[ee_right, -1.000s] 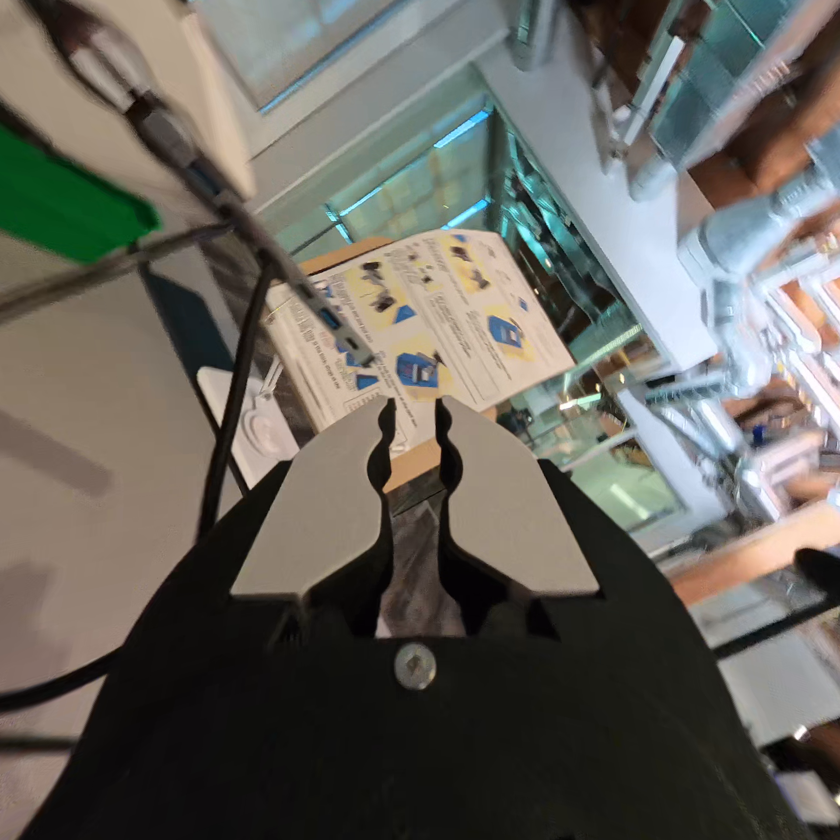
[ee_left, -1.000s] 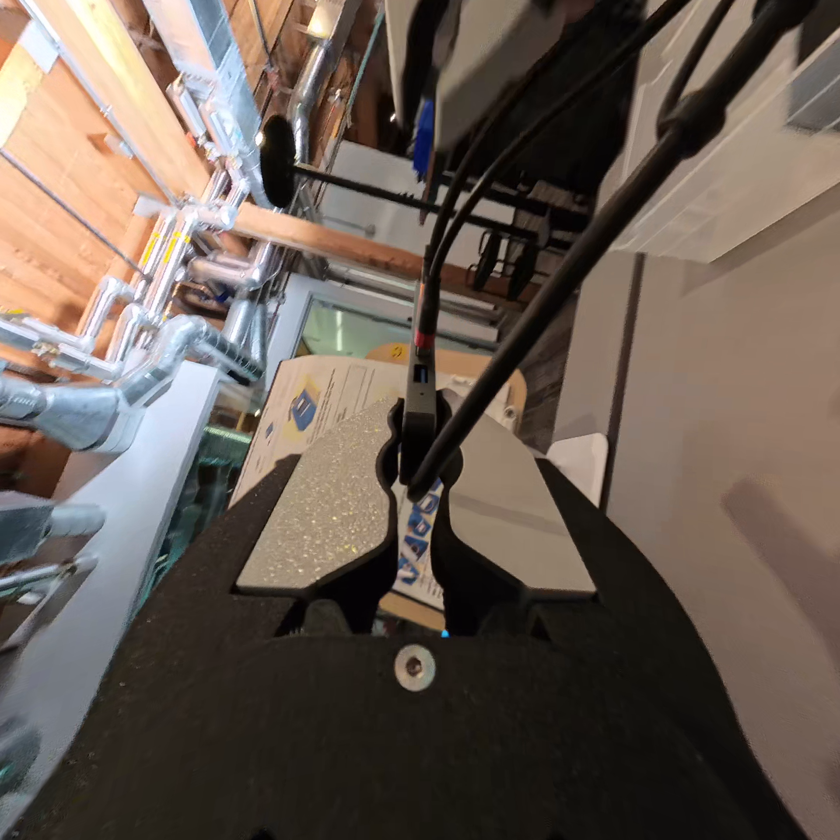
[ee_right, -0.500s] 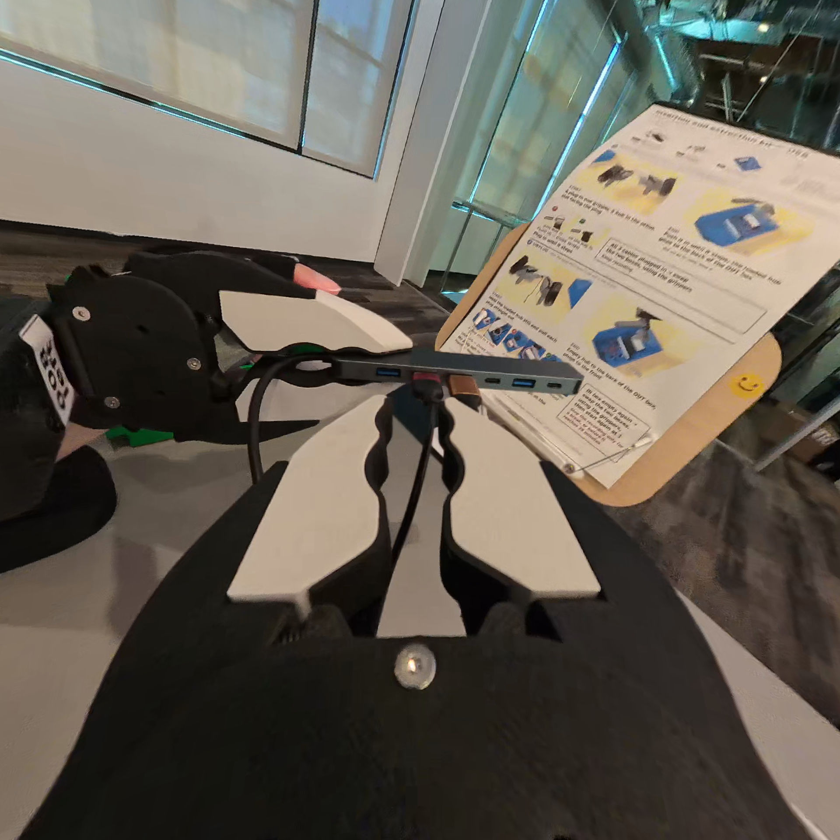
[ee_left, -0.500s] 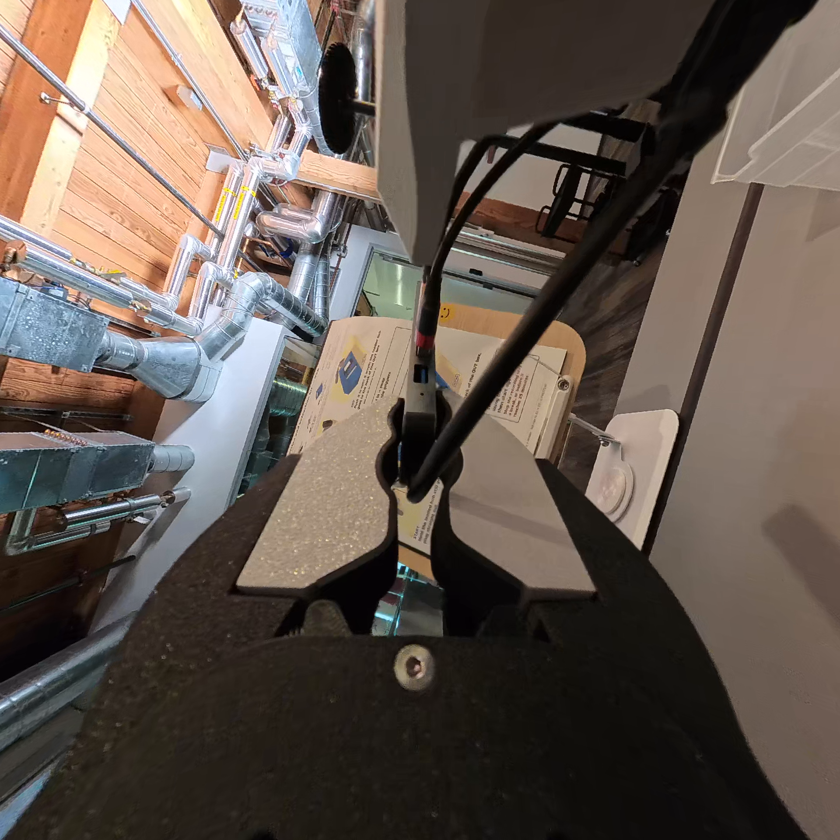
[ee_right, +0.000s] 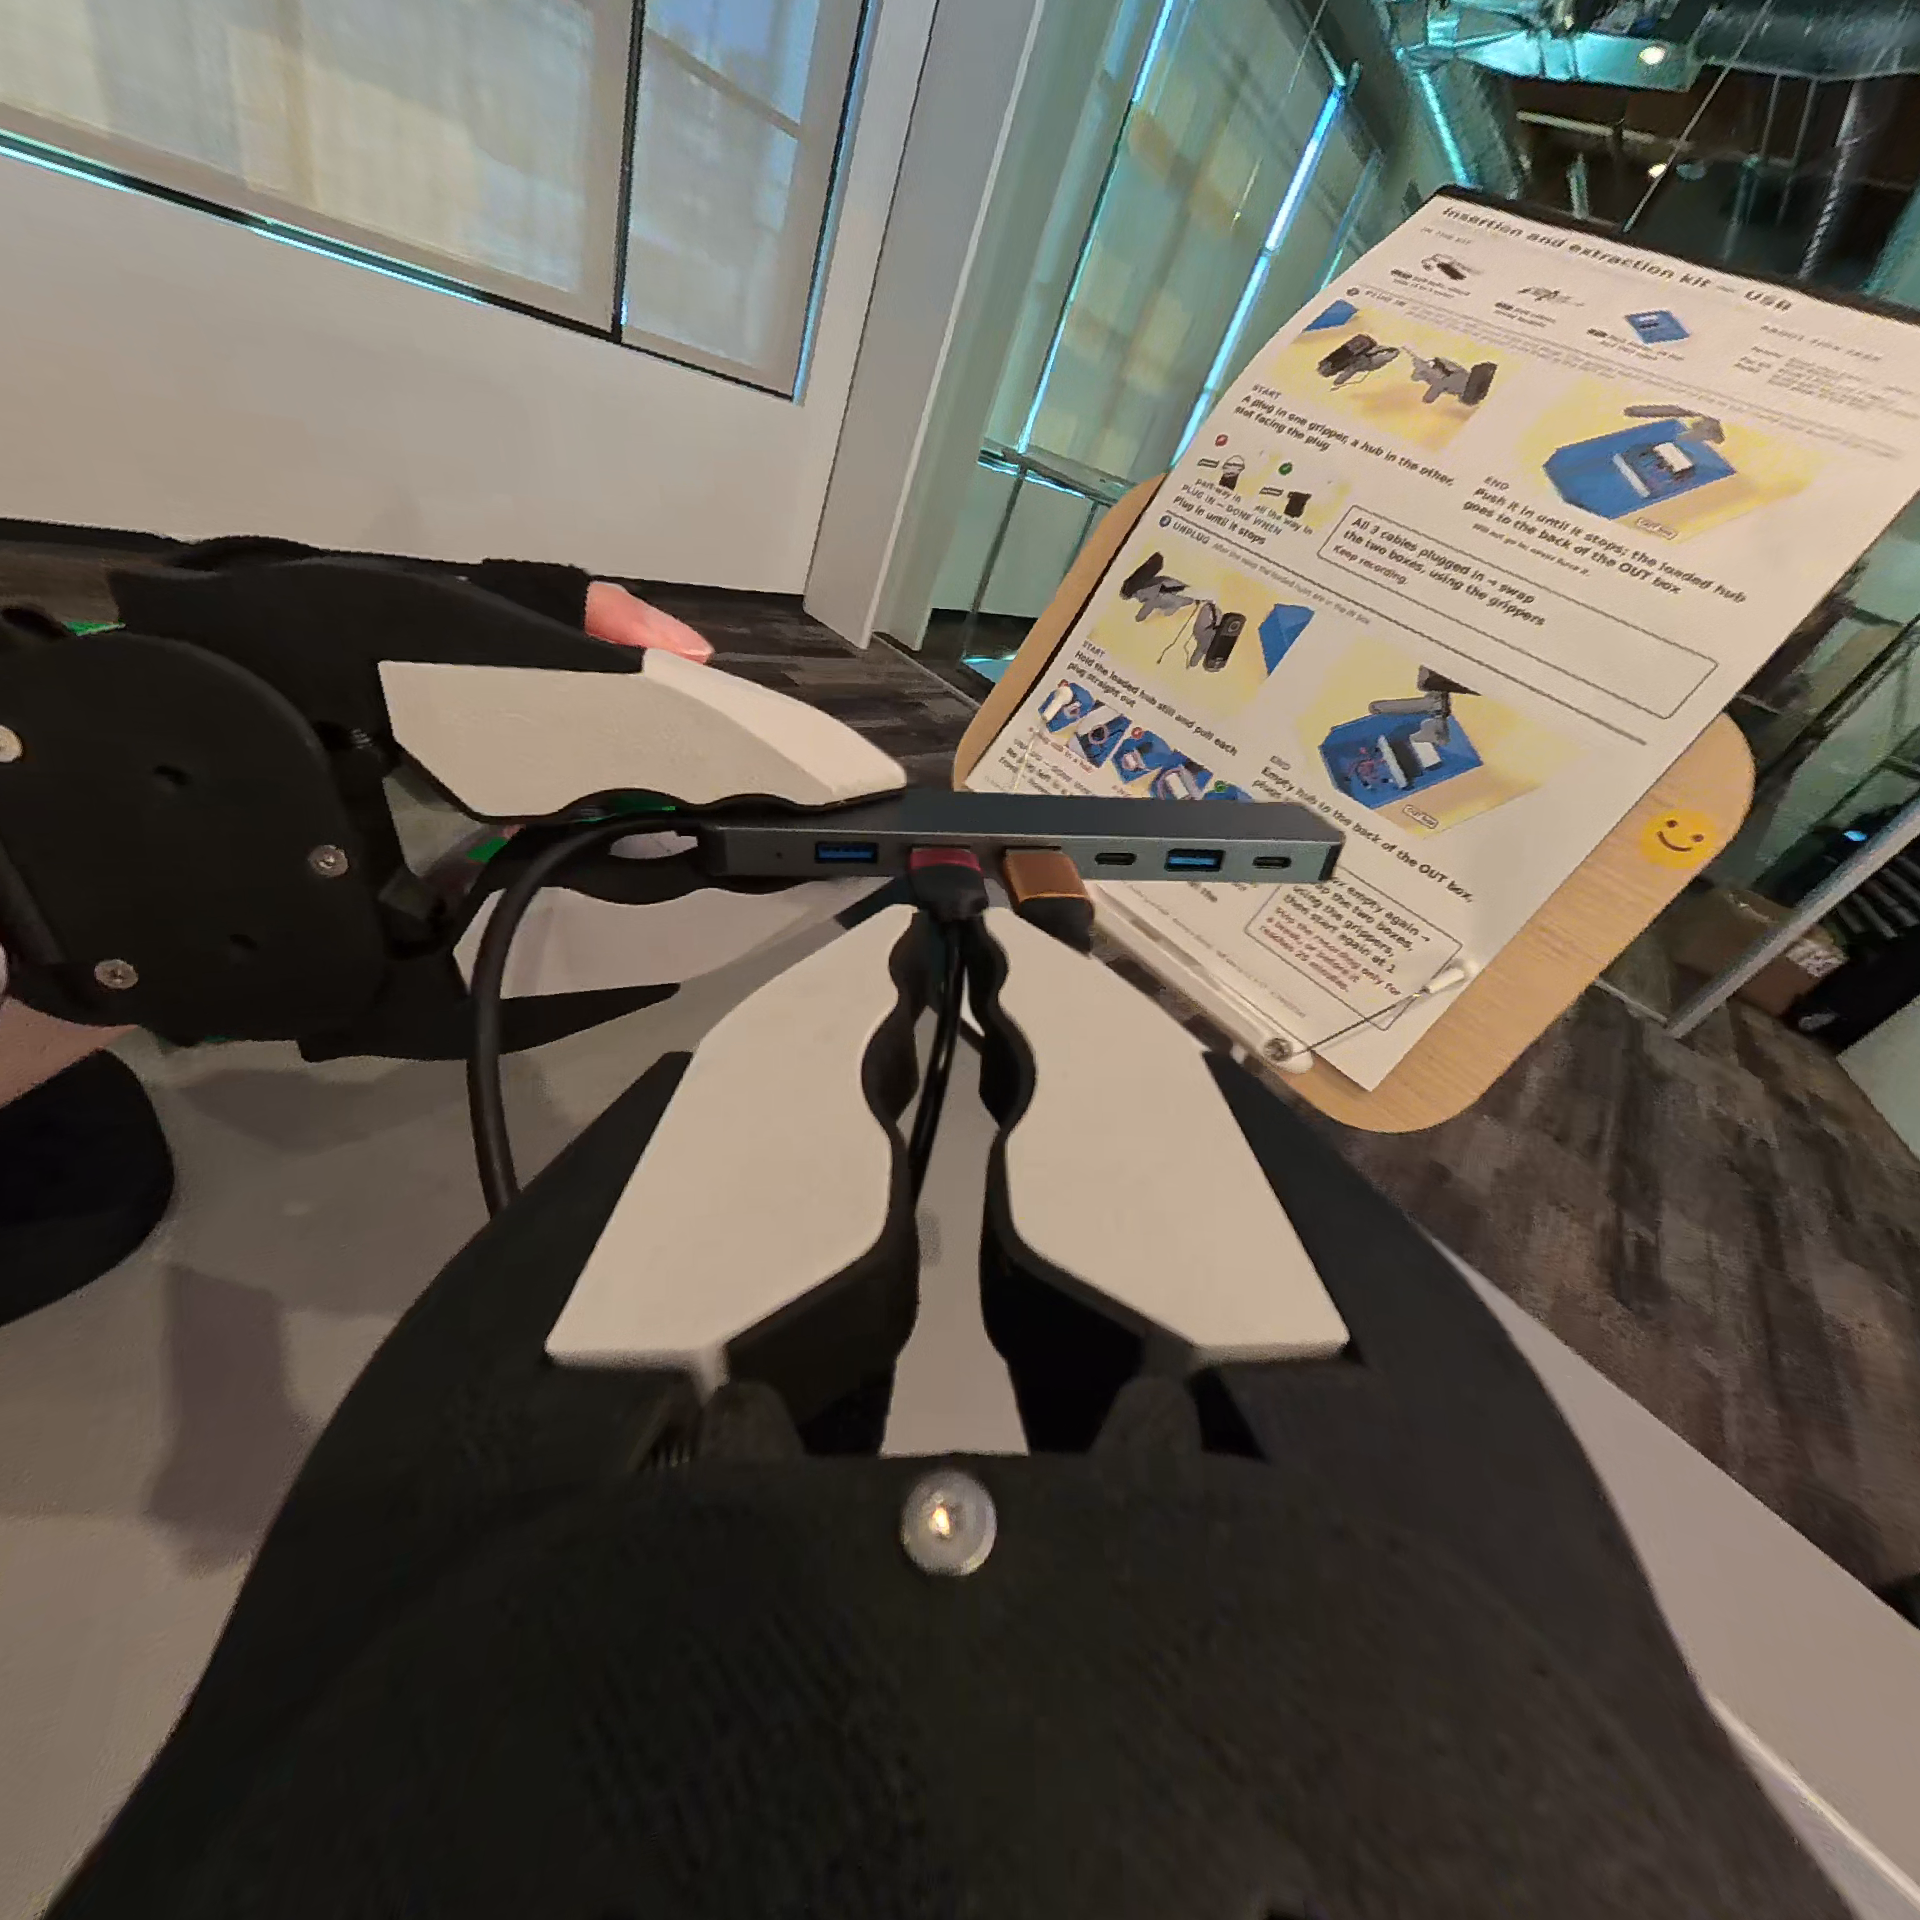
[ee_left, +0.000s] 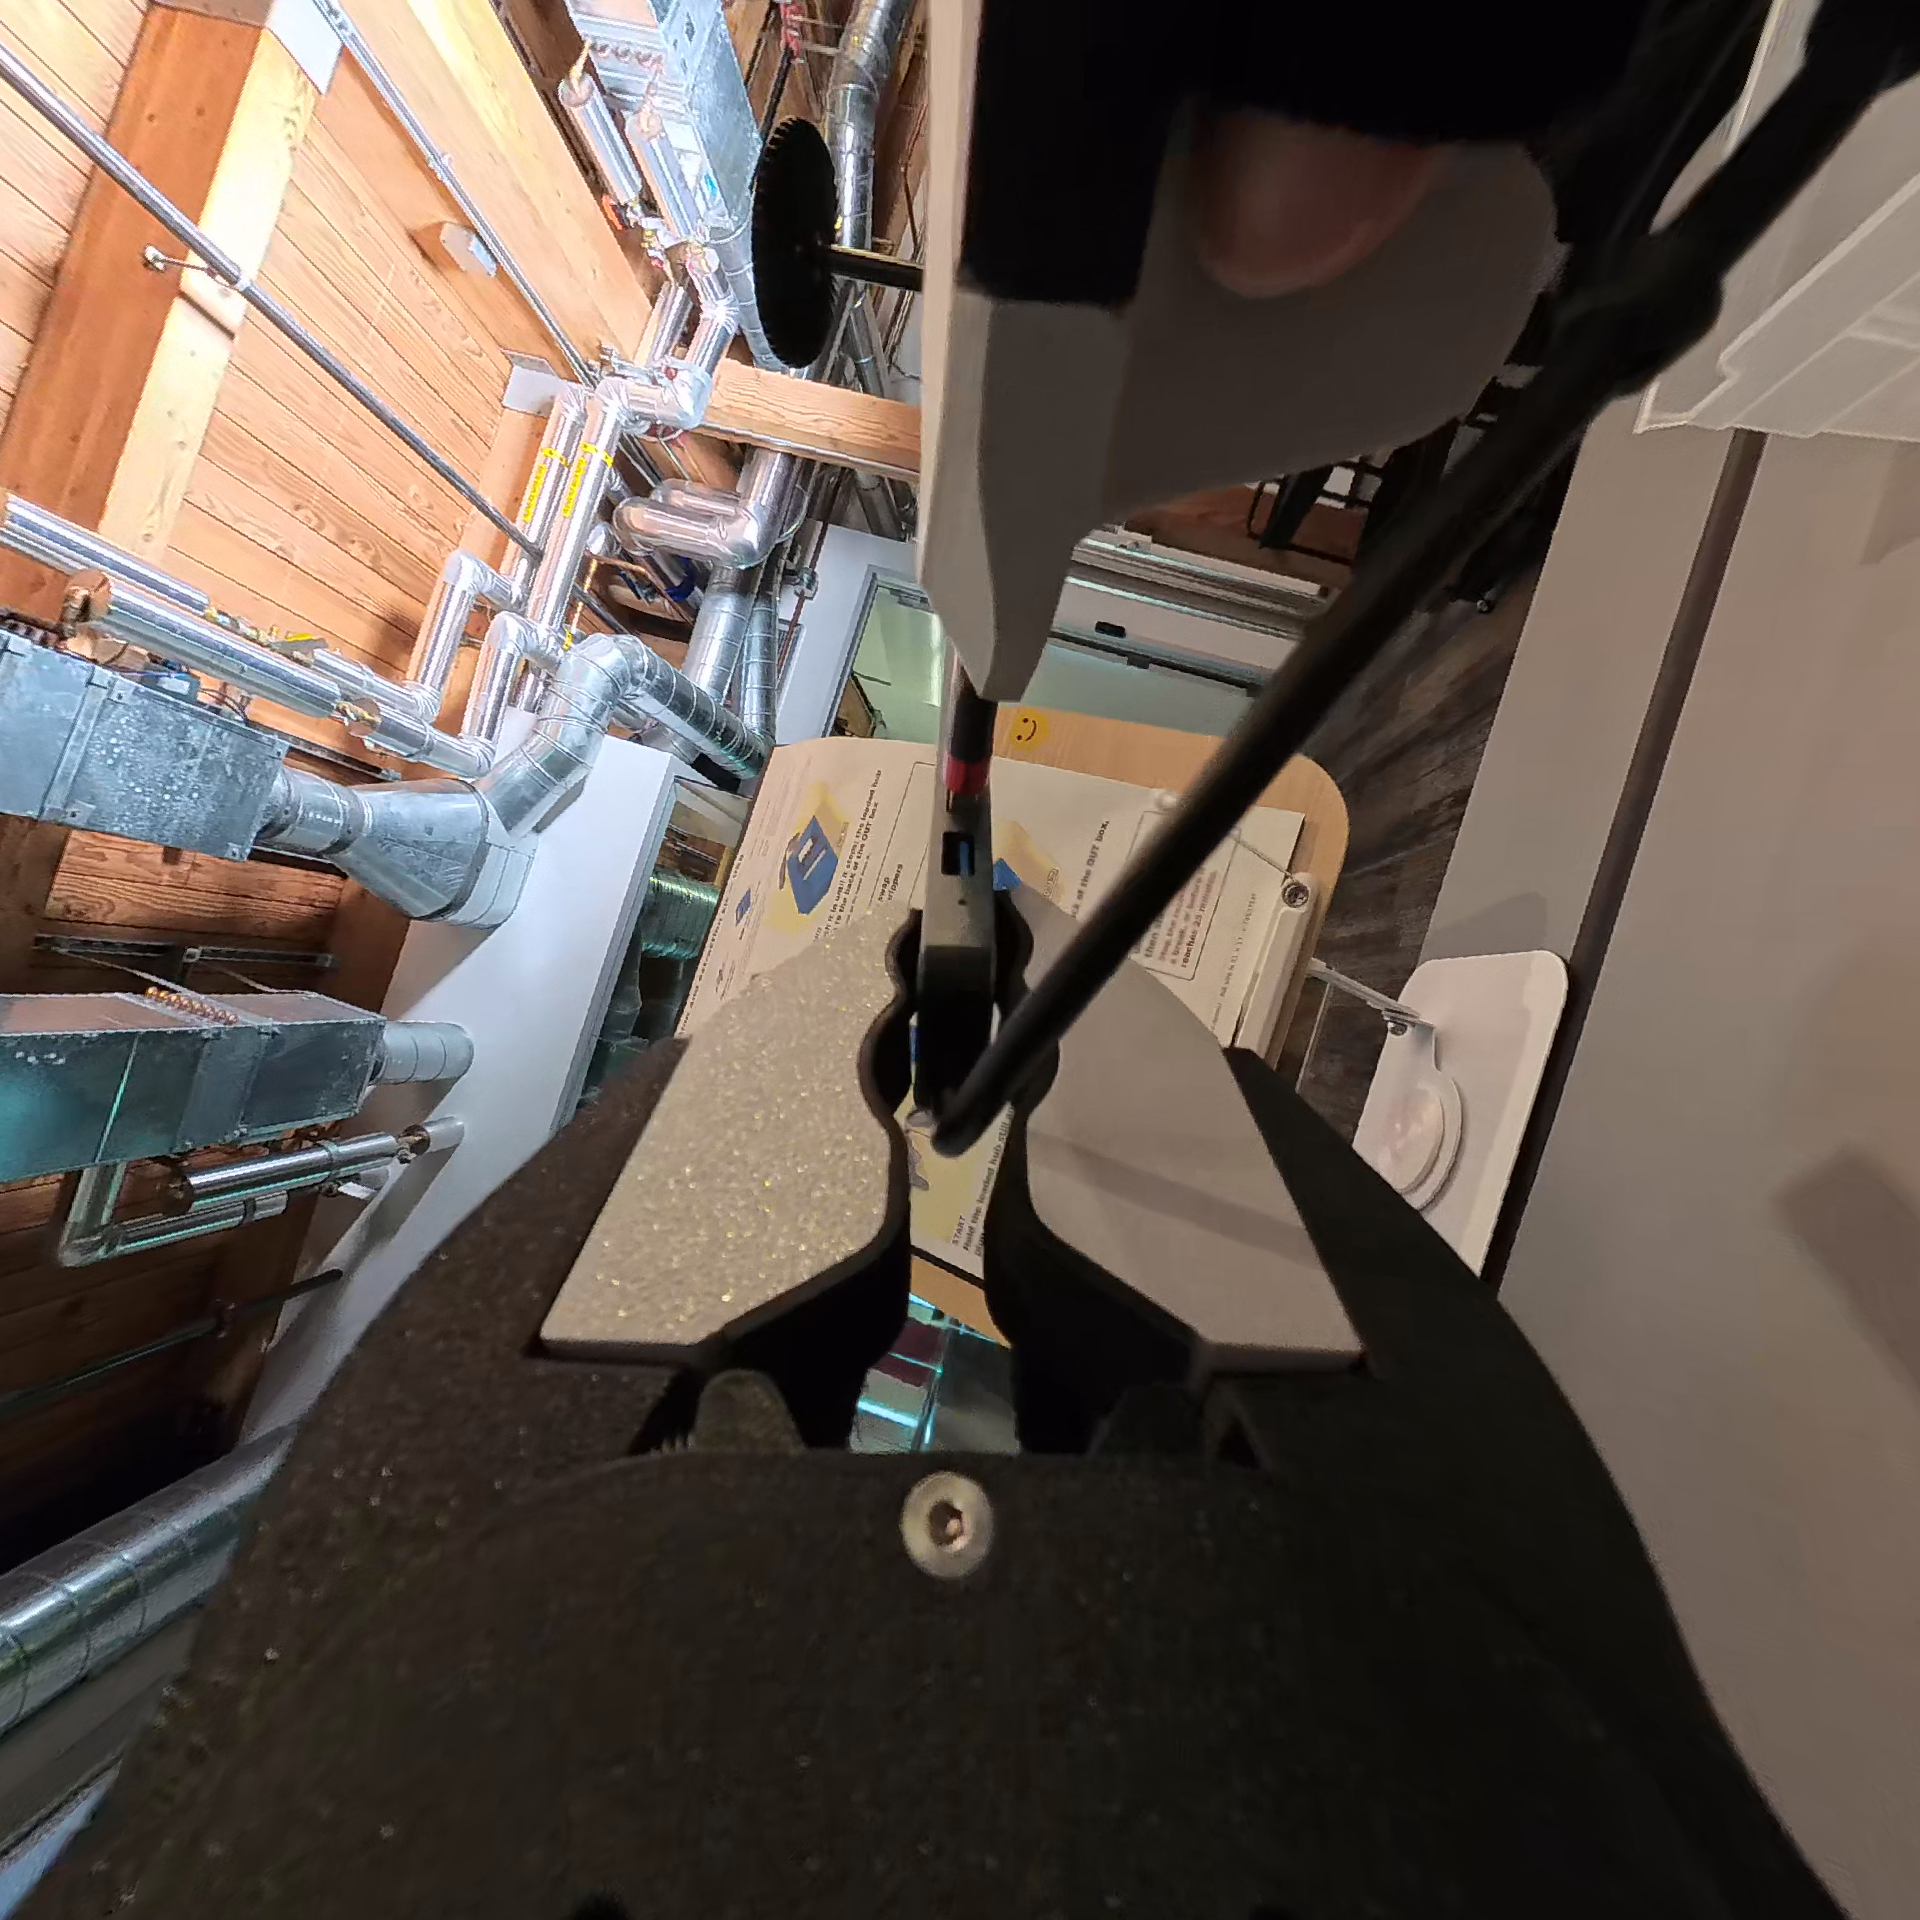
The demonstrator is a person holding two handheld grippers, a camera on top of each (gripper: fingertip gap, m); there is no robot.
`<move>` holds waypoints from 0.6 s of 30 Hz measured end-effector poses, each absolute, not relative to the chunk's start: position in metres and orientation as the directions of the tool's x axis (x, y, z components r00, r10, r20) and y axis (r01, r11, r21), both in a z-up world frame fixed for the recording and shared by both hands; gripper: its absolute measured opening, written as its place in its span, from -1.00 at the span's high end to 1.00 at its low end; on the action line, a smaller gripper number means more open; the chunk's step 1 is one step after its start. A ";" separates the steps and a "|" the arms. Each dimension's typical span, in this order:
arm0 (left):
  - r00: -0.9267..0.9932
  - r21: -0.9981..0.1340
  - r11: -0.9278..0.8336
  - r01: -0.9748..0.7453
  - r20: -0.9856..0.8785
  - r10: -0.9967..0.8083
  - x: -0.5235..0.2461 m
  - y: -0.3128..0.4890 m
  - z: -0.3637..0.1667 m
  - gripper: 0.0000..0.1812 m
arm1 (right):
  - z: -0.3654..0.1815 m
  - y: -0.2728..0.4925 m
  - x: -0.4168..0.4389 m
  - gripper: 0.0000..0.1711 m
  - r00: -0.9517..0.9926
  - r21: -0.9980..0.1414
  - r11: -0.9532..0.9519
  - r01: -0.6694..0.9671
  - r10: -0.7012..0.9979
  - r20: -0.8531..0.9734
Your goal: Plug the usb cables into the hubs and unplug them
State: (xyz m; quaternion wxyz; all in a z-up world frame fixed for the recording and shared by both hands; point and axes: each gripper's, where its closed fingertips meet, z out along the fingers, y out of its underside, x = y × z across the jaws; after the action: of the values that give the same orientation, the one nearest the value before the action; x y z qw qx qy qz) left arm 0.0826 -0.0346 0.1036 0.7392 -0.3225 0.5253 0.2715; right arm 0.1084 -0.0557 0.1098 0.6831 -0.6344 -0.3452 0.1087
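Note:
A dark grey USB hub (ee_right: 1039, 831) is held level above the table, ports facing my right gripper. My left gripper (ee_right: 727, 842) is shut on its left end; in the left wrist view the hub (ee_left: 956, 956) stands edge-on between the shut jaws of the left gripper (ee_left: 956, 997). A red plug (ee_right: 945, 878) and a gold plug (ee_right: 1044, 883) sit in neighbouring ports. My right gripper (ee_right: 951, 930) is just below the red plug, jaws a narrow gap apart with the plug's black cable (ee_right: 935, 1060) running between them, not clamped. One of its fingers (ee_left: 1143, 416) looms in the left wrist view.
A printed instruction sheet on a wooden board (ee_right: 1455, 644) stands right behind the hub. The hub's own black cable (ee_right: 483, 1039) loops down to the grey table (ee_right: 260, 1195). A white stand base (ee_left: 1455, 1070) and a clear bin (ee_left: 1818, 312) are at the table's far side.
My right gripper swung round to face the hub's ports and moved in, so the red plug's cable now lies between its jaws. The left gripper kept hold of the hub.

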 end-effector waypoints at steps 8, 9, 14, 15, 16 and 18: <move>0.328 -0.247 0.654 -0.715 -0.945 0.002 0.080 -0.038 0.110 0.87 | 0.114 -0.062 0.107 0.94 0.714 -0.968 0.132 0.213 0.655 0.246; 0.333 -0.253 0.654 -0.713 -0.943 -0.001 0.079 -0.039 0.112 0.87 | 0.115 -0.063 0.106 0.94 0.715 -0.967 0.138 0.213 0.653 0.251; 0.366 -0.256 0.693 -0.674 -0.930 0.013 0.079 -0.045 0.118 0.86 | 0.120 -0.068 0.104 0.94 0.718 -0.967 0.162 0.199 0.648 0.256; 0.421 -0.336 0.695 -0.636 -0.905 -0.053 0.080 -0.044 0.119 0.83 | 0.121 -0.067 0.105 0.93 0.727 -0.965 0.176 0.192 0.635 0.261; 0.472 -0.438 0.690 -0.575 -0.867 -0.157 0.084 -0.045 0.119 0.77 | 0.123 -0.066 0.107 0.94 0.739 -0.960 0.200 0.197 0.612 0.280; 0.535 -0.610 0.662 -0.434 -0.766 -0.356 0.089 -0.049 0.121 0.61 | 0.125 -0.064 0.109 0.94 0.759 -0.950 0.234 0.206 0.575 0.307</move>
State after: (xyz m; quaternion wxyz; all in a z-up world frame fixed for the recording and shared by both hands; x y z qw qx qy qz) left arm 0.0887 -0.0492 0.1214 0.7741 -0.4101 0.4816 0.0255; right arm 0.1086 -0.0635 0.1246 0.7163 -0.6052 -0.3226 0.1285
